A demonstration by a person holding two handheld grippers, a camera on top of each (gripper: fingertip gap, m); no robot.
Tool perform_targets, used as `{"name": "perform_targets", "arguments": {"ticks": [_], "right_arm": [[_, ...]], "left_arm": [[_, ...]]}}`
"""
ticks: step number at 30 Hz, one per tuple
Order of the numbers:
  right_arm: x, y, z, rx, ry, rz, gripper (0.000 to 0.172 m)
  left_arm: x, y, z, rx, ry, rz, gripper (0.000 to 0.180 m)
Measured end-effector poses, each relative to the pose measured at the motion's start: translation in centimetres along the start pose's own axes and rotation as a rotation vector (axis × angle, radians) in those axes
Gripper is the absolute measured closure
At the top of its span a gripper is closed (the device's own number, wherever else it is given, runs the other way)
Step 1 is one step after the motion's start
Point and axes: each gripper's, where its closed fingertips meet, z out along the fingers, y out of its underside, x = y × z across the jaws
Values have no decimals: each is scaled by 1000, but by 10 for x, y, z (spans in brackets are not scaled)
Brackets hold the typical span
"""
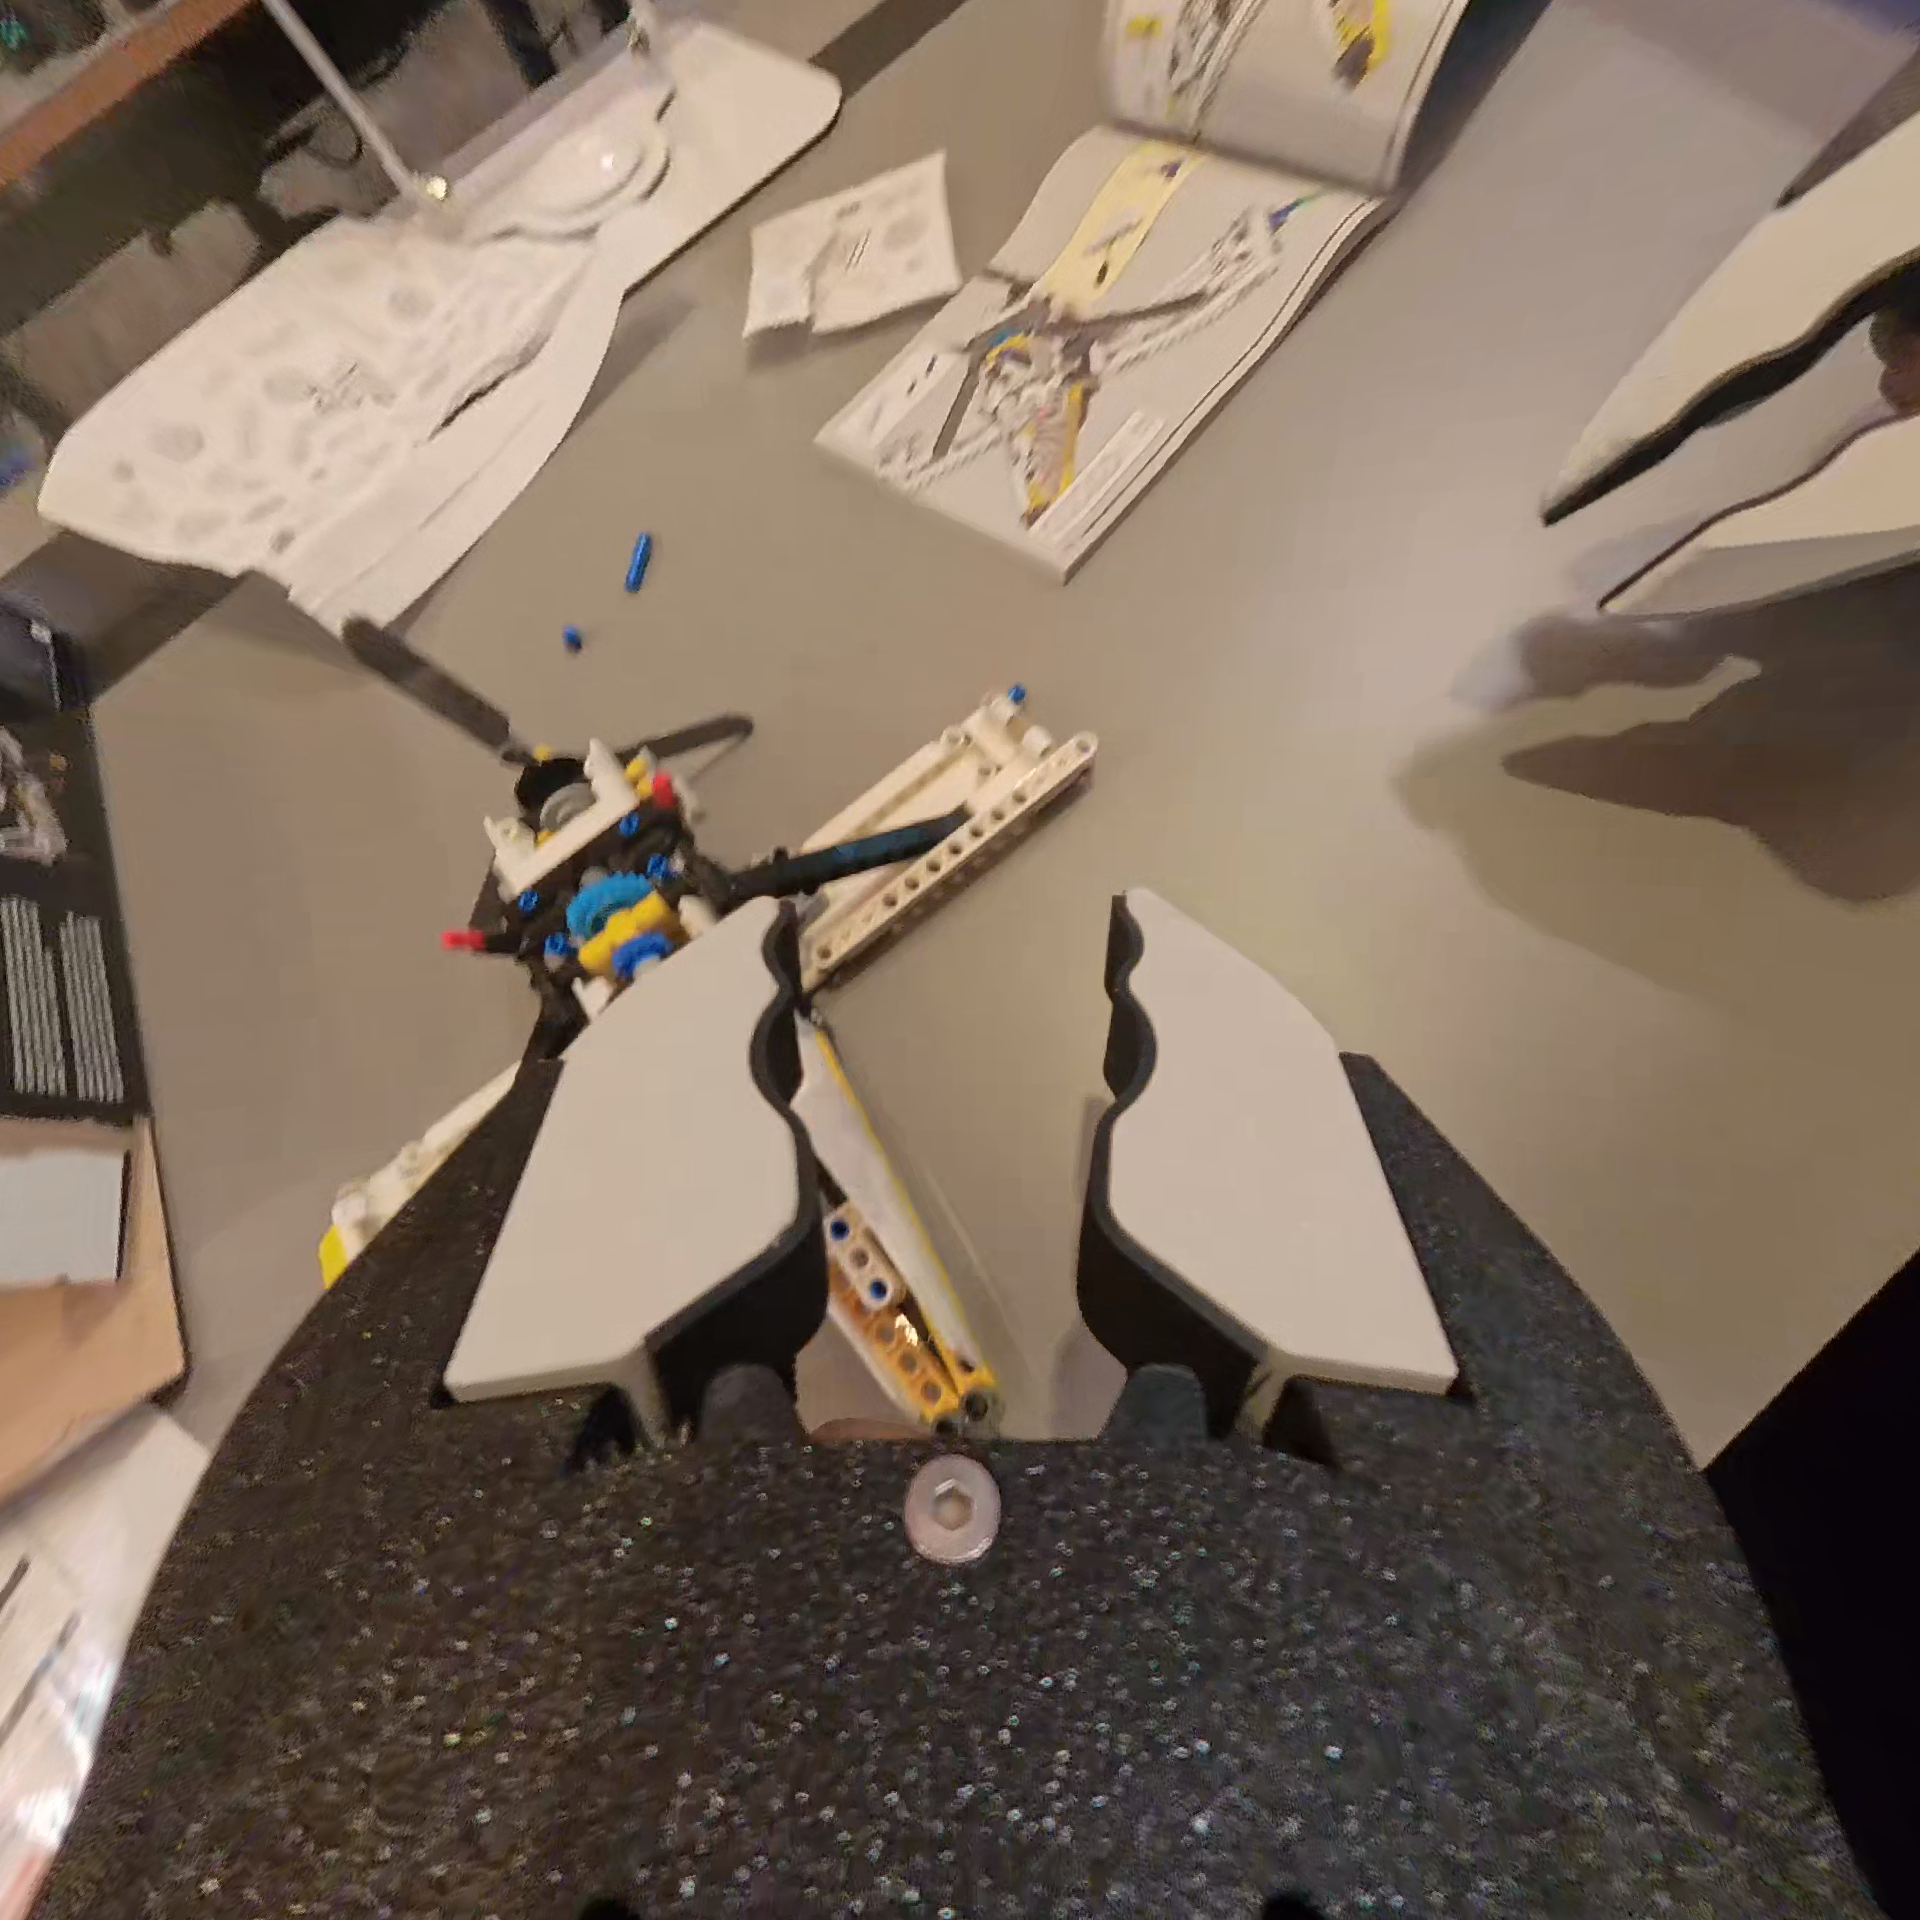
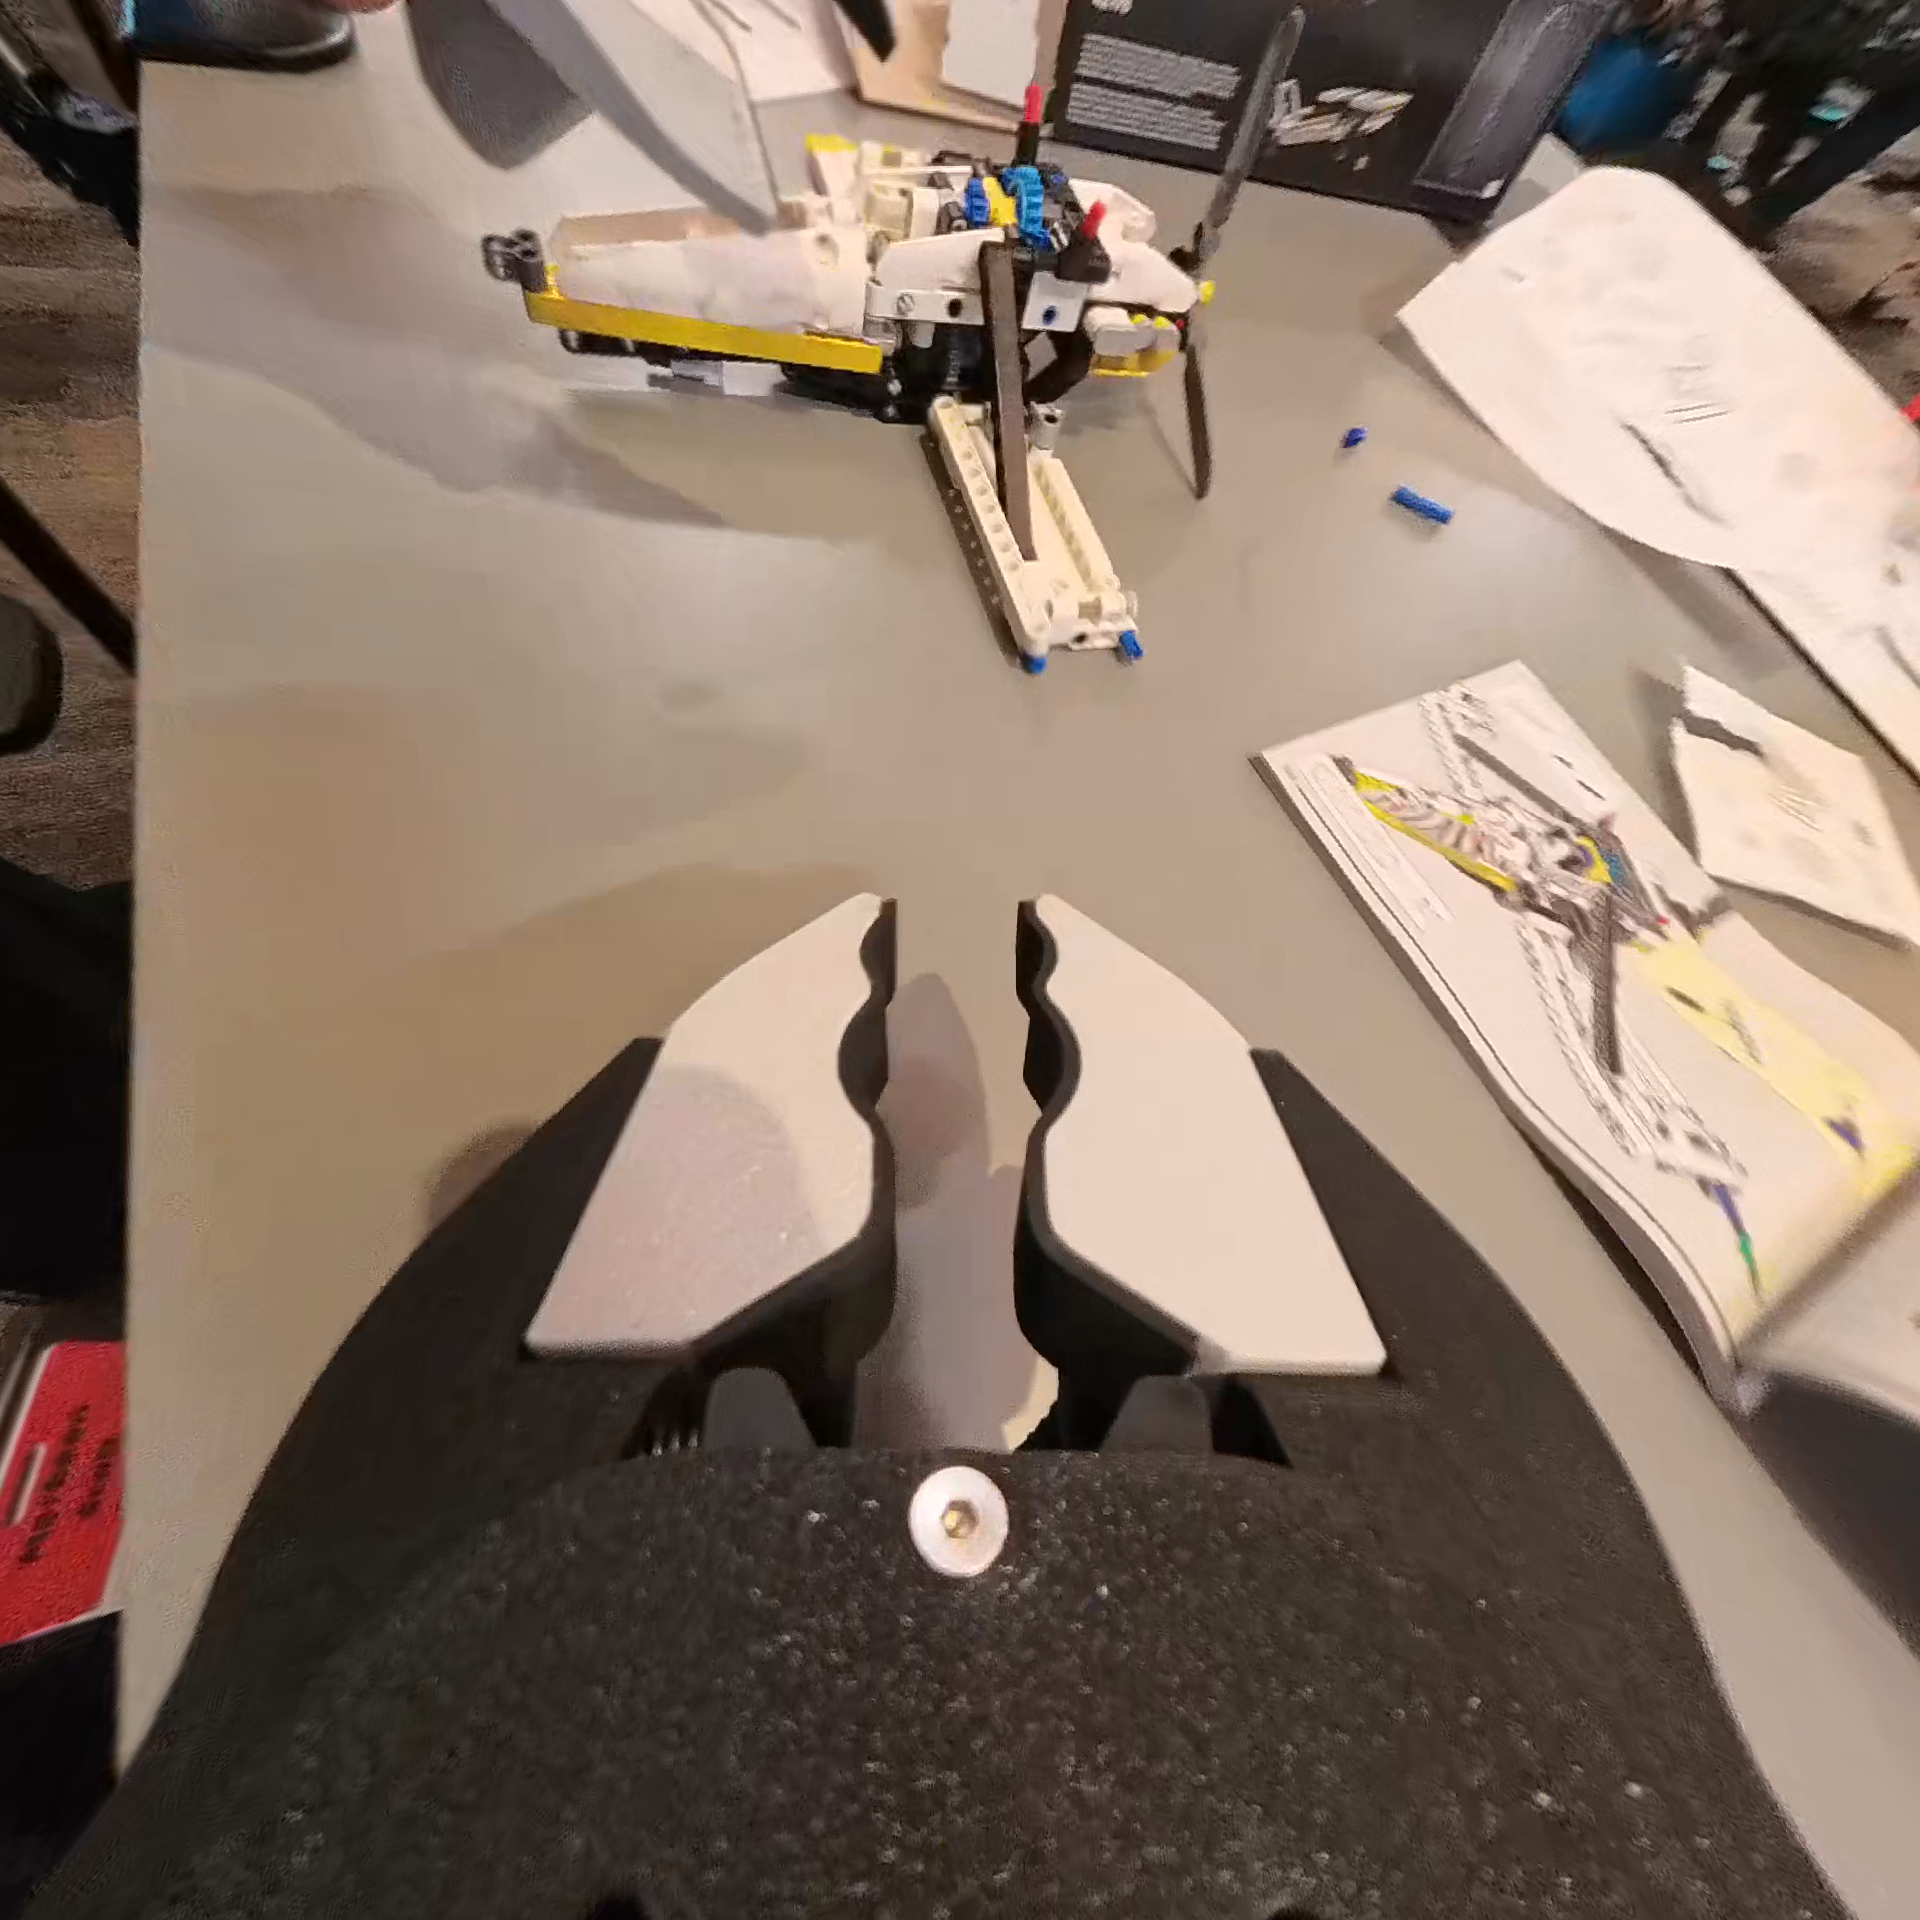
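Observation:
A white, yellow and black brick-built helicopter model [image 1: 603,883] rests on the grey table [image 1: 1247,779]. My left gripper [image 1: 951,914] is open just above it. The model's white-and-yellow body [image 1: 883,1226] lies between my fingers, close to the left finger [image 1: 665,1122] and well clear of the right one. A white holed beam frame [image 1: 966,800] sticks out from the model ahead of my fingertips. In the right wrist view the model [image 2: 831,270] stands at the far side, with the left gripper [image 2: 675,135] over its body. My right gripper [image 2: 956,914] is open and empty over bare table, well short of the beam frame [image 2: 1039,540].
Two loose blue pins [image 1: 637,561] [image 2: 1421,506] lie on the table beyond the model. An open instruction booklet [image 2: 1610,987] lies to the right, with a small paper sheet [image 2: 1787,810] and white paper bags [image 2: 1662,364] beyond. A black box [image 2: 1299,94] stands at the far edge.

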Motion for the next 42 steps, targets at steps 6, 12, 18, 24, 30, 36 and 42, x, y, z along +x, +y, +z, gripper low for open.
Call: {"name": "perform_targets", "arguments": {"ticks": [6,12,18,24,30,36,42], "right_arm": [[13,-17,46,-48,-35,19,148],[17,-21,88,-127,-70,41,154],[10,-22,117,-190,-92,12,163],[4,-36,138,-188,-83,-20,164],[-11,-53,156,-159,-163,-31,164],[14,-46,134,-117,-140,56,156],[78,-2,87,-144,106,52,148]], "left_arm": [[-24,36,4,-118,-143,-51,123],[-36,62,14,-226,-207,-48,129],[-46,82,19,-293,-206,-56,132],[-72,81,11,-238,-302,-91,132],[-77,-1,-15,224,-260,-143,135],[-66,-88,-11,599,-49,-186,141],[-45,-137,65,484,73,-152,140]]}}
